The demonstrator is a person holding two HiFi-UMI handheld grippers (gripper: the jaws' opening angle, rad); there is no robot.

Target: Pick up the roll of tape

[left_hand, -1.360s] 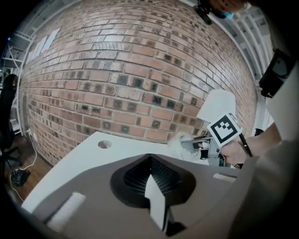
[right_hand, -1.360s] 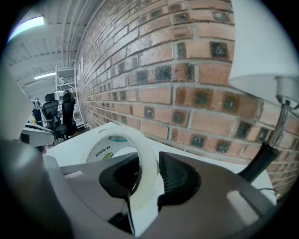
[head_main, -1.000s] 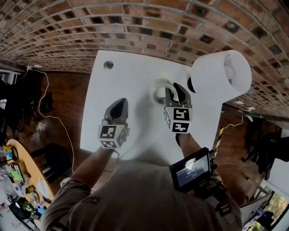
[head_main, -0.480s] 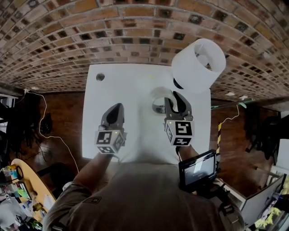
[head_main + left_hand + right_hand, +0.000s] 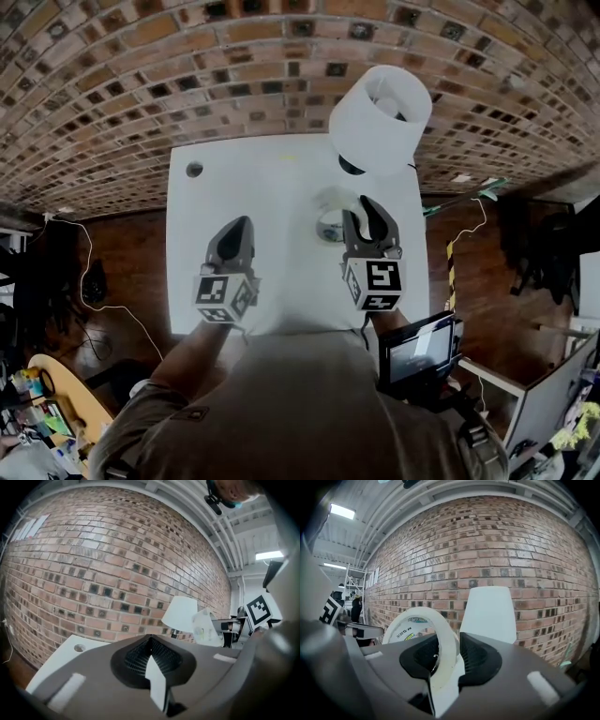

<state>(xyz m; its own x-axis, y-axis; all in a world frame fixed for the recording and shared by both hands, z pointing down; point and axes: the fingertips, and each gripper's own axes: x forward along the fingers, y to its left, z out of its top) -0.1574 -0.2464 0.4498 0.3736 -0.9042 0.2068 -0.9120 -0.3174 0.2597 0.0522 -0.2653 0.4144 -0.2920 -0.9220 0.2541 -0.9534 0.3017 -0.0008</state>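
Grips the tape [image 5: 326,201] [image 5: 445,639] in the right gripper [image 5: 364,214] [image 5: 450,641]: one ribbed black pad [image 5: 476,660] inside the ring, the other outside, both clenched on the wound band. Holds it upright and edge-on over the right half of the tabletop [image 5: 253,178] [image 5: 61,656], short of the far edge. Looks like a wide, cream-white ring, smooth on the outer face, with small print round the inner core.

Carries grey, matt, rounded jaws on that gripper, with a cube [image 5: 375,281] of black-and-white square markers at the back. Holds the left gripper [image 5: 239,225] [image 5: 150,641] over the left half of the tabletop, well apart from the tape, dark jaws clenched together at the tips on nothing, ribbed pads face to face.

Has a flat, plain white, square-cornered tabletop below, with a small round hole [image 5: 194,170] [image 5: 79,647] near the far left corner. Has a lamp [image 5: 380,117] [image 5: 180,613] [image 5: 490,613] at the far right corner, just beyond the tape: a smooth white, slightly tapered shade over a dark base. Backs onto a wall [image 5: 141,84] [image 5: 93,573] [image 5: 511,550] of rough red-brown brick with pale mortar and scattered dark bricks. Stands on a floor [image 5: 122,272] of dark reddish wood.
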